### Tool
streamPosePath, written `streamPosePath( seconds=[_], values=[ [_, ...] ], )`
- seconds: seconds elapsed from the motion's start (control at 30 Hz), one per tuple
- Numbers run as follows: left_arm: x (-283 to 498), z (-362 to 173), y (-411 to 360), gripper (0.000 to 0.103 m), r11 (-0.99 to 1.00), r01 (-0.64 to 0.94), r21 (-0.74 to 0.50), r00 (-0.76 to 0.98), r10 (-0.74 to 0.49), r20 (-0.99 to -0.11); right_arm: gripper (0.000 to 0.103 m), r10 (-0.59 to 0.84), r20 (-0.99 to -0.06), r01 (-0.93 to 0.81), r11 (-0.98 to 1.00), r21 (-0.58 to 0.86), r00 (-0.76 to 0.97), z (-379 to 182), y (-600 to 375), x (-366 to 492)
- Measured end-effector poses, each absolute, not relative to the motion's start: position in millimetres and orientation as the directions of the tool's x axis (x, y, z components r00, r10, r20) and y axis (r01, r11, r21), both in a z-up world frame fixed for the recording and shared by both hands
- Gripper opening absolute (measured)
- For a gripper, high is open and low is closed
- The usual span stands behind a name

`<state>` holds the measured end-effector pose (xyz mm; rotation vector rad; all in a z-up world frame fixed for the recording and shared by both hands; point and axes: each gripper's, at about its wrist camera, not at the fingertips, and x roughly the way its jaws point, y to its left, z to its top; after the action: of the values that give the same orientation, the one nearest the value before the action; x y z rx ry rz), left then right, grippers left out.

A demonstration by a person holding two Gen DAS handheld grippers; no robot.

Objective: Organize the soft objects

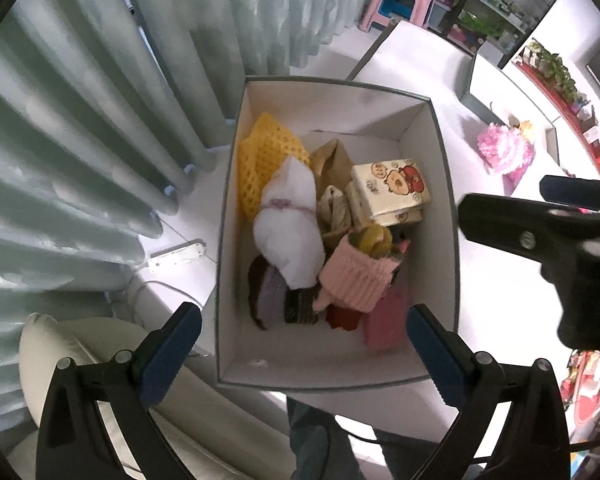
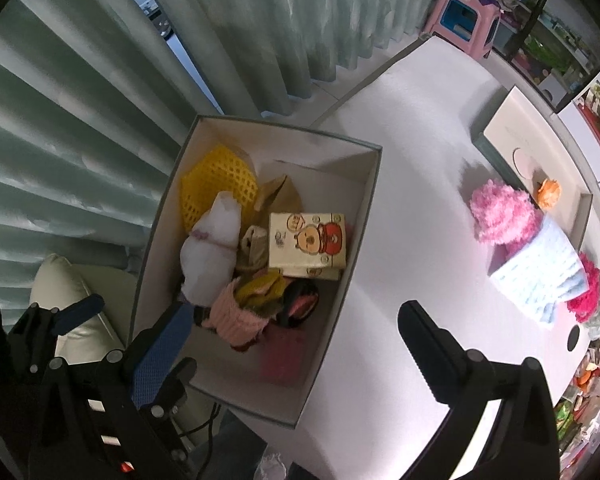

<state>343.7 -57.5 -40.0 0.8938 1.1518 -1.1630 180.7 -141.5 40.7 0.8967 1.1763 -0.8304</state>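
An open grey box (image 1: 444,184) (image 2: 356,248) sits at the white table's left edge. It holds soft things: a yellow foam net (image 1: 260,156) (image 2: 216,188), a white tied bundle (image 1: 288,224) (image 2: 212,256), a tissue pack (image 1: 392,192) (image 2: 308,240), a pink knit piece (image 1: 356,276) (image 2: 236,316) and dark knitwear (image 1: 276,300). My left gripper (image 1: 300,352) hangs open and empty above the box's near end. My right gripper (image 2: 300,356) is open and empty over the box's near right wall. A pink fluffy item (image 2: 500,216), a light blue knit (image 2: 540,276) and a magenta piece (image 2: 588,292) lie on the table to the right.
The grey box lid (image 2: 540,160) lies at the table's far right with an orange item (image 2: 548,194) on it. Green curtains (image 1: 80,120) hang on the left. A cream chair (image 1: 100,344) stands below the box. A pink stool (image 2: 464,16) stands behind.
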Motion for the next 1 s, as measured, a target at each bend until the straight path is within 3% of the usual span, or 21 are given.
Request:
streamPosePath(
  seconds=[1.0],
  values=[
    [361.5,-32.6,-54.4,0.103,0.086,0.996,-0.016,0.004,-0.234,-0.972,0.103,-0.093,-0.983,0.923,0.369,0.111,0.155,51.3,-114.4,188.6]
  ],
)
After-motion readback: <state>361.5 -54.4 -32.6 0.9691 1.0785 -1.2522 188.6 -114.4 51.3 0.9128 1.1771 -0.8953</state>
